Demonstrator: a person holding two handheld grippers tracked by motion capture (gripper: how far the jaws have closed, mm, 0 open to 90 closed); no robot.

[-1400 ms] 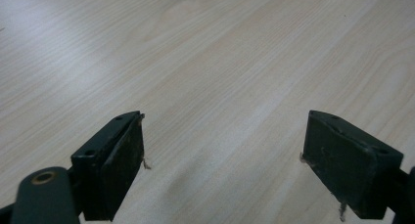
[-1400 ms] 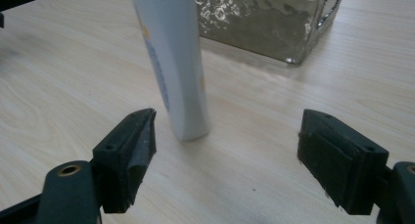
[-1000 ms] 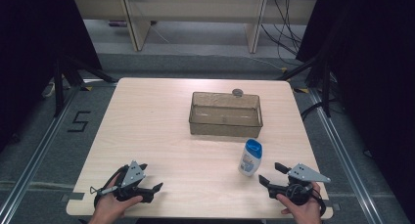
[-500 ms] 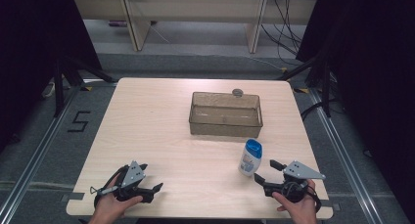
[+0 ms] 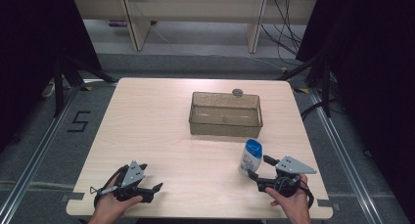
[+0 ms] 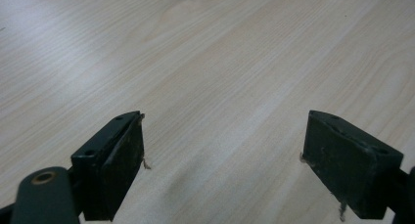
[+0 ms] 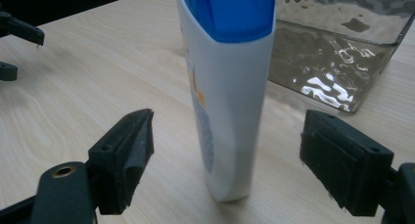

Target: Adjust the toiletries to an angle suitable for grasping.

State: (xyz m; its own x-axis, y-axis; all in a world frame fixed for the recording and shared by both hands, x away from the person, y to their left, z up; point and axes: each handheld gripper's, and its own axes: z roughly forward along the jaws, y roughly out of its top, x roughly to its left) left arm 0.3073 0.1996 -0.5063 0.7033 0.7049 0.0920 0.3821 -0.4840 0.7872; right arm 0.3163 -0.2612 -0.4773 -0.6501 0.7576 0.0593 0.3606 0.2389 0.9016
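Observation:
A white bottle with a blue cap stands upright on the wooden table, right of centre and near the front. My right gripper is open just behind it on the person's side. In the right gripper view the bottle stands between the two spread jaws, with a gap on each side. My left gripper rests near the front left edge, open. Its jaws frame bare tabletop with nothing between them.
A clear rectangular bin sits past the bottle toward the back; its wall lies close behind the bottle. A small round grey object lies behind the bin. Table edges are close to both hands.
My right gripper has slid left and forward toward the bottle, so its jaws now flank it. The left gripper has stayed put.

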